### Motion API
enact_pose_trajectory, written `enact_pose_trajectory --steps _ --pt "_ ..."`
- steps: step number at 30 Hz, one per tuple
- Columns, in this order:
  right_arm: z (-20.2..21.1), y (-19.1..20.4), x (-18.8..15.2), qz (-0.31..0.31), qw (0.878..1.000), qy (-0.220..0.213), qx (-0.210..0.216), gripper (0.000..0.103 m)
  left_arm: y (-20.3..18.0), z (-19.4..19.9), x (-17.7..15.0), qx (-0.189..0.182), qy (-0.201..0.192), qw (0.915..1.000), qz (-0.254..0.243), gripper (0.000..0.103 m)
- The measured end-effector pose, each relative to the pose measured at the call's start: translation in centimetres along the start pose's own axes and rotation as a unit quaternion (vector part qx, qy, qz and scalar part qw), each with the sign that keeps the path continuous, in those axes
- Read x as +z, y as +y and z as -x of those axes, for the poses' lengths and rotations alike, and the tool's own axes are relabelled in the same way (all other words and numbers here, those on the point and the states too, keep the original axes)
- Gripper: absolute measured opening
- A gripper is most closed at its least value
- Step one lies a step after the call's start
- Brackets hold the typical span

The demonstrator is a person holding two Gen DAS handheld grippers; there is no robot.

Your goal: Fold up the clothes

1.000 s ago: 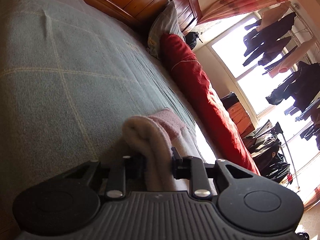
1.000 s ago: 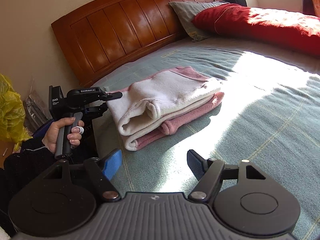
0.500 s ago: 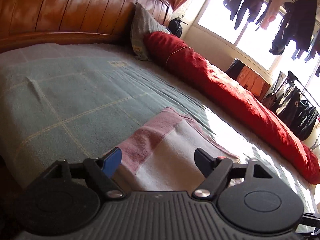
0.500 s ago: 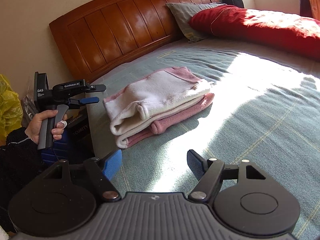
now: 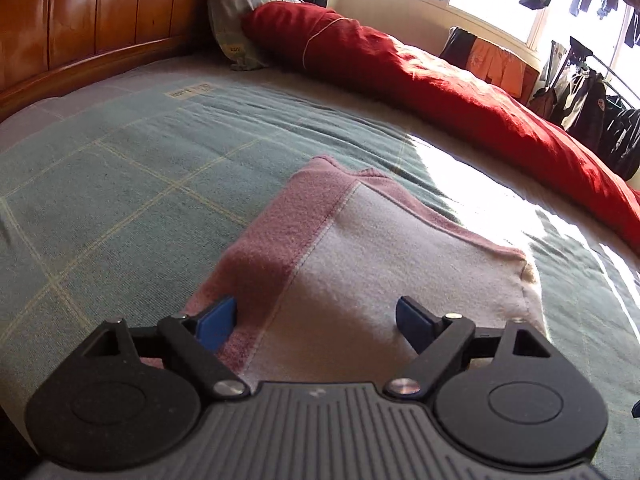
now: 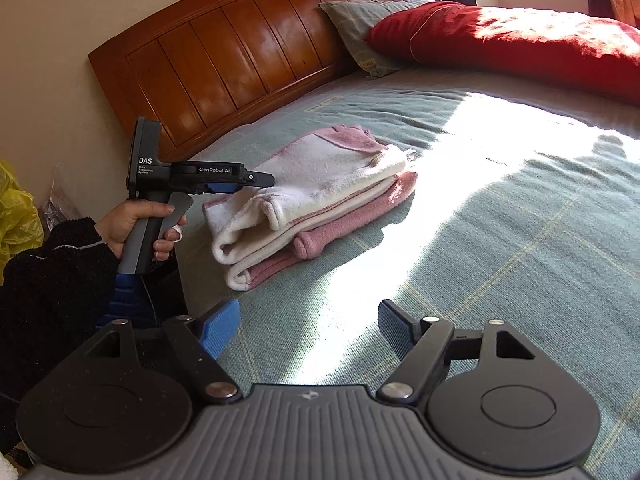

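On the left, a hand holds the left gripper, jaws just spread wide, nothing pinched, just above the folded pink-and-white garment on the green bed cover. Right gripper is wide open too, empty, near the bundle.

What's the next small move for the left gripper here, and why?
Probably back the left gripper away from the folded garment. Its jaws have just been opening and now stand wide, with nothing pressed between the pads. The pink and white garment lies in a compact stack on the green bedspread, so the fold looks finished. The right gripper hangs open over bare bedspread.
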State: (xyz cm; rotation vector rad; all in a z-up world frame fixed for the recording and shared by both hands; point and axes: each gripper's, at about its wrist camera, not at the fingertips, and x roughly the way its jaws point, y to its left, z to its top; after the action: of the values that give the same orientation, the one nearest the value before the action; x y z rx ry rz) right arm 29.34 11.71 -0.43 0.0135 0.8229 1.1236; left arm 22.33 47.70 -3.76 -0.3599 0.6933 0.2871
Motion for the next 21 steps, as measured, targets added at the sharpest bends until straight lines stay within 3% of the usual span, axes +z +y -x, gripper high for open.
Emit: enact_pose_trajectory --steps 3,7,10,15,18,21 --pt "0.2 -0.5 0.0 -0.011 1.000 -0.006 0.006 0.080 0.6 2.9 -0.7 -0.015 -0.017 0.9997 0.006 0.088" --pt "0.1 -0.5 0.0 -0.016 1.000 -0.008 0.013 0.080 1.9 2.6 -2.5 0.010 0.042 0.9989 0.016 0.091" --pt "0.0 -0.1 0.0 -0.012 1.000 -0.004 0.011 0.081 0.1 3.5 -1.8 0.041 0.040 0.9983 -0.012 0.091" --pt "0.4 0.4 0.2 -0.006 1.000 -0.009 0.007 0.083 -6.9 3.6 1.1 -0.029 0.003 0.9936 -0.109 0.096" --pt "0.8 0.1 0.1 -0.017 1.000 -0.018 0.007 0.083 -10.7 1.1 0.0 -0.001 0.024 0.9826 -0.184 0.096" --pt "1.3 -0.3 -0.1 -0.027 0.999 -0.019 0.005 0.083 -11.5 -1.1 -3.2 0.002 0.057 0.9804 -0.189 0.097"
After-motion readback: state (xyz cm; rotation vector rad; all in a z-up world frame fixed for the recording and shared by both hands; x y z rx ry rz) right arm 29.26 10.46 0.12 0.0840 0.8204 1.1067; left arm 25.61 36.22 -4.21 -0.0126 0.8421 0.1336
